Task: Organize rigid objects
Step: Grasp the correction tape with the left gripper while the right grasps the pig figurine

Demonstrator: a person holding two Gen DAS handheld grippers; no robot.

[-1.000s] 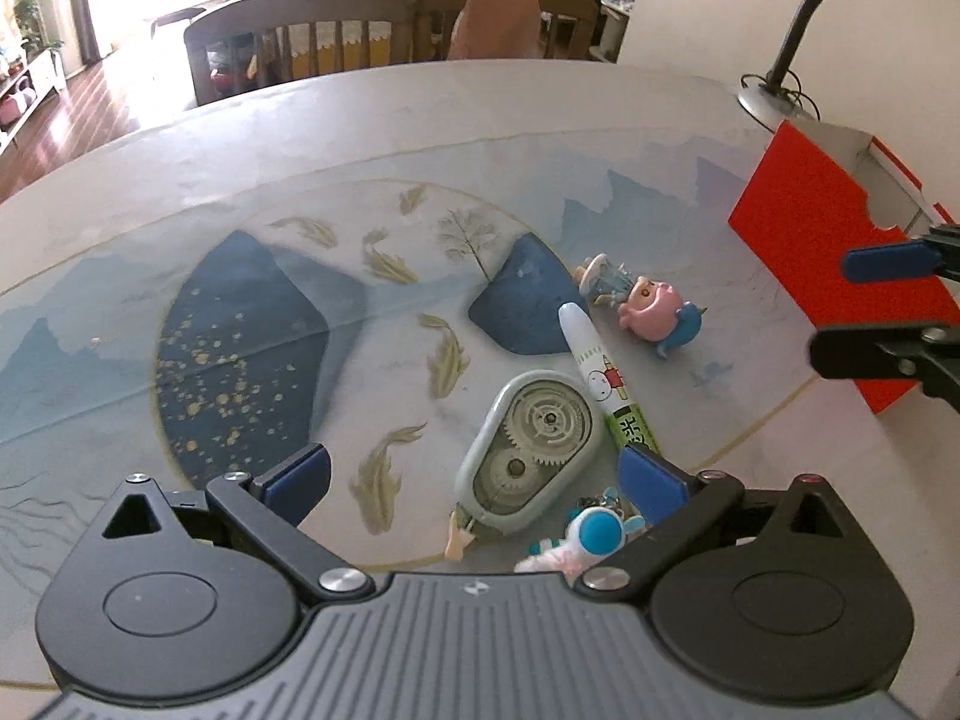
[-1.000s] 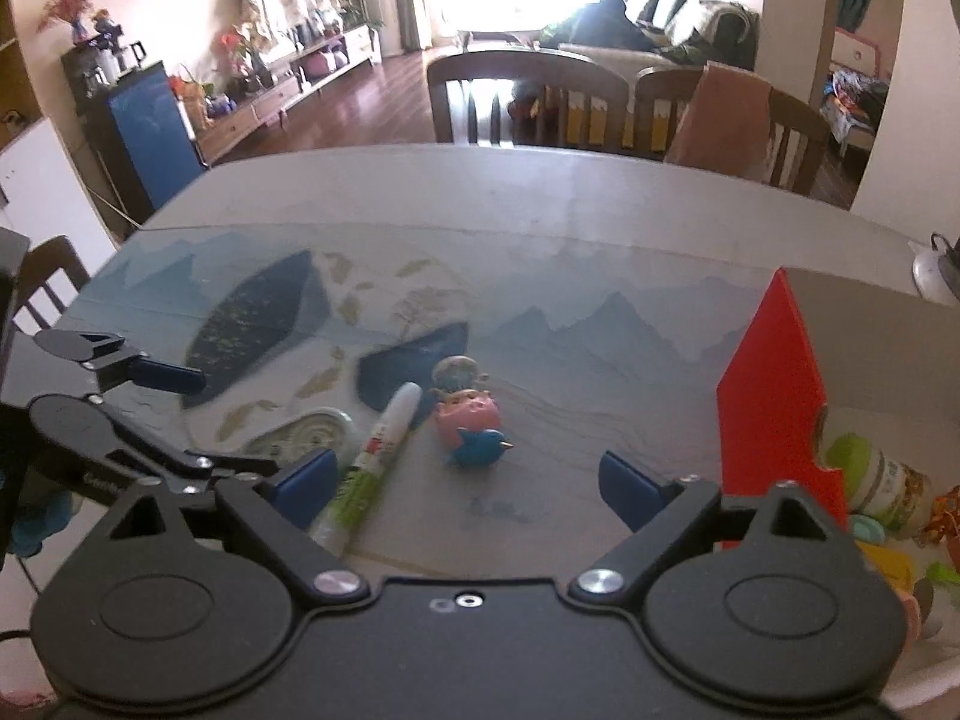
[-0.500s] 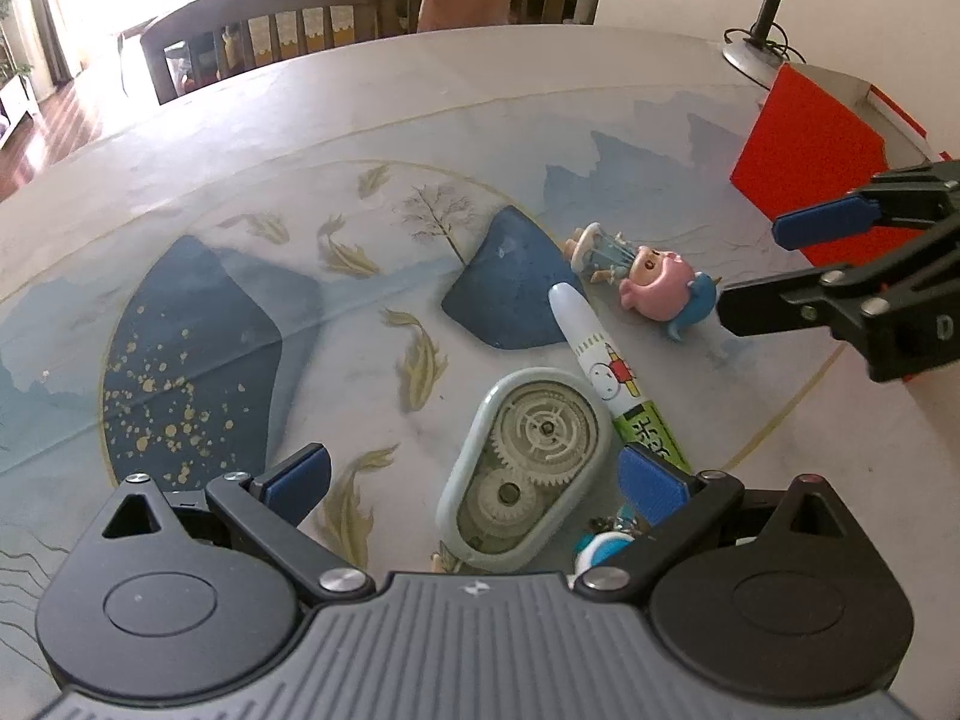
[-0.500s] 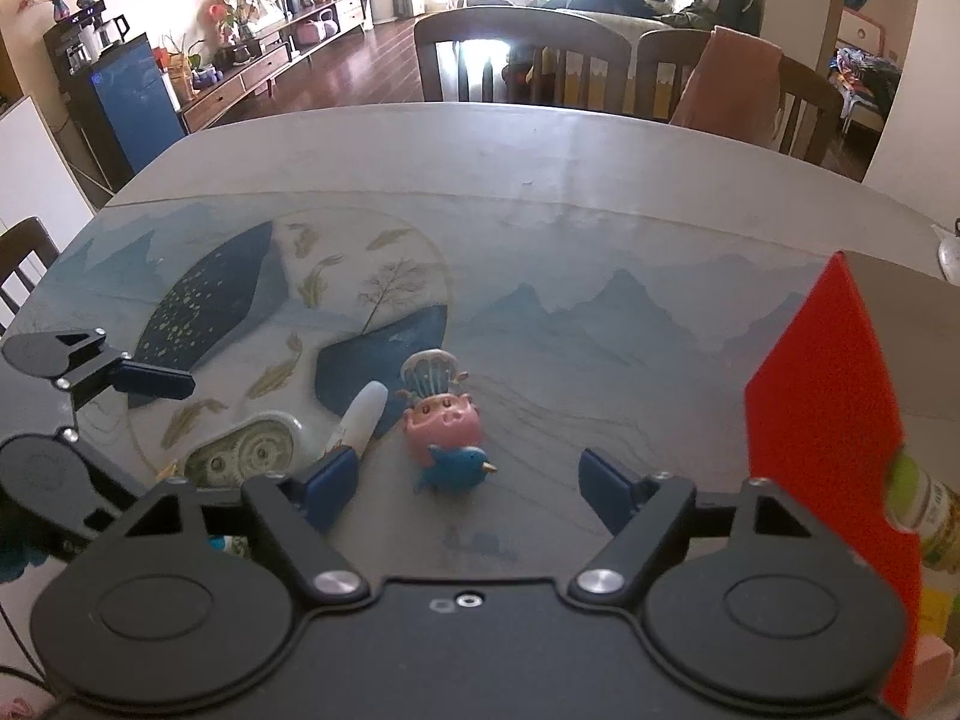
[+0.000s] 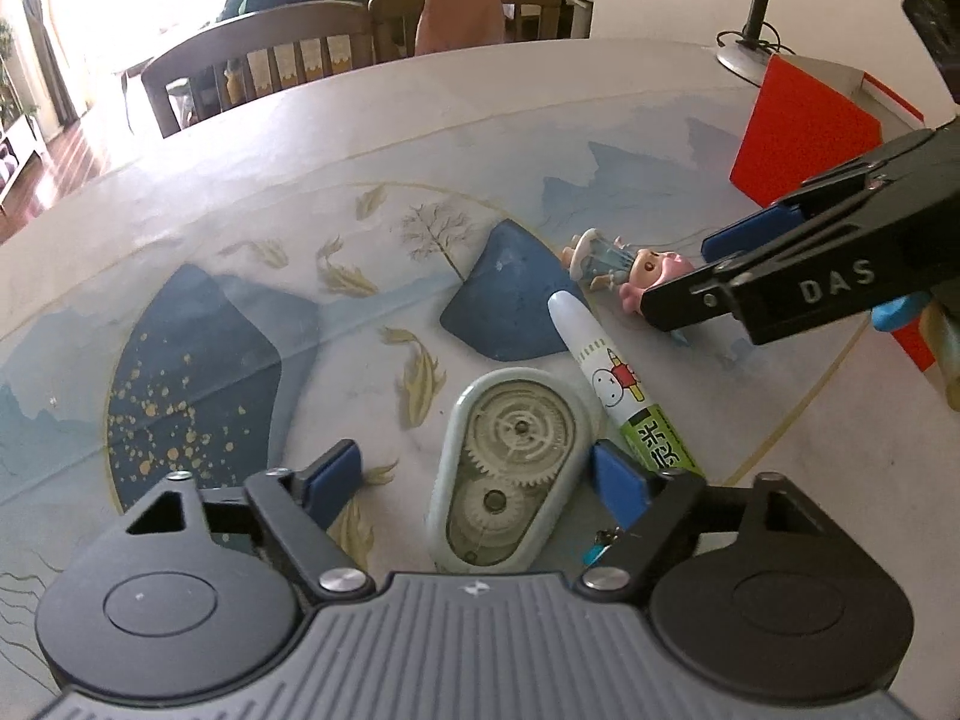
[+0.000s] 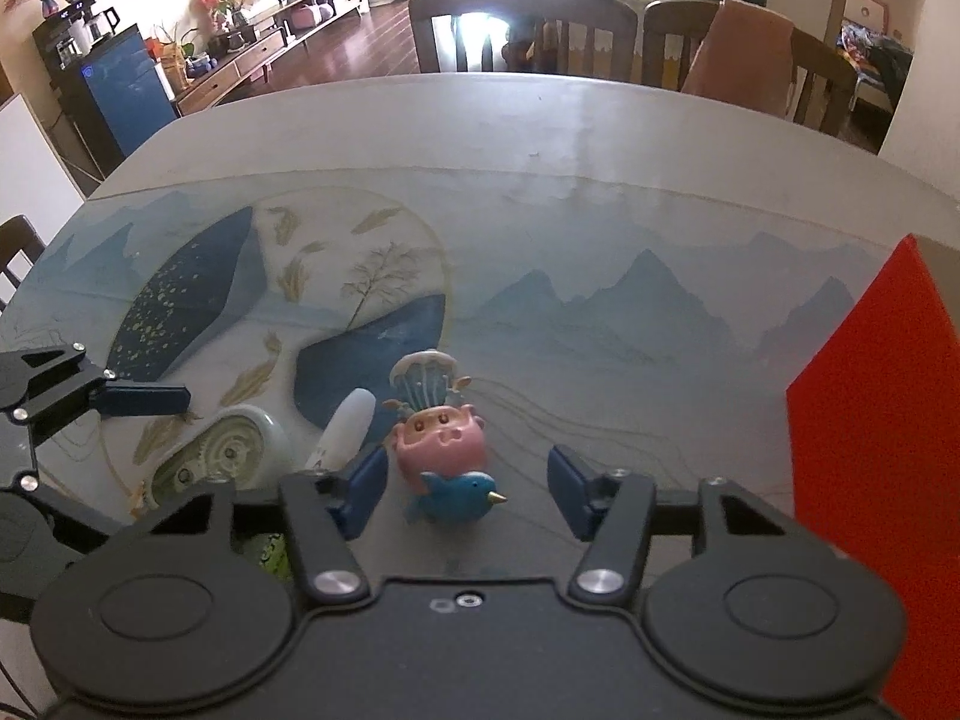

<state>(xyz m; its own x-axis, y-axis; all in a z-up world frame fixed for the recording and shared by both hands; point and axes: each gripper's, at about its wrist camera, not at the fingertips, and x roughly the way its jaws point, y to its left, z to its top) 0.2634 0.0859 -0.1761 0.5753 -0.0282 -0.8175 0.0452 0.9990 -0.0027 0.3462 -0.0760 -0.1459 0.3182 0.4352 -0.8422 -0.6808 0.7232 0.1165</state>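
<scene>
A pale green correction tape dispenser (image 5: pixel 510 468) lies flat on the table between the blue pads of my left gripper (image 5: pixel 477 480). The jaws are closing; the right pad is close to its side and the left pad stands apart. A white and green glue pen (image 5: pixel 624 384) lies just to its right. A pink pig figurine (image 6: pixel 441 438) with a blue bird part lies between the pads of my right gripper (image 6: pixel 465 492). Those jaws are closing too, and neither pad visibly presses on the toy. A small blue charm (image 5: pixel 594 552) peeks out under the left gripper's right finger.
A red box (image 6: pixel 870 420) stands open at the right edge of the table. A desk lamp (image 5: pixel 750 0) stands behind it. The painted mat (image 5: pixel 198 360) covers the table to the left. Wooden chairs (image 6: pixel 522 24) line the far side.
Both pairs of jaws have narrowed. The right gripper has come down and forward over the pig figurine. The left gripper has sunk a little around the tape dispenser.
</scene>
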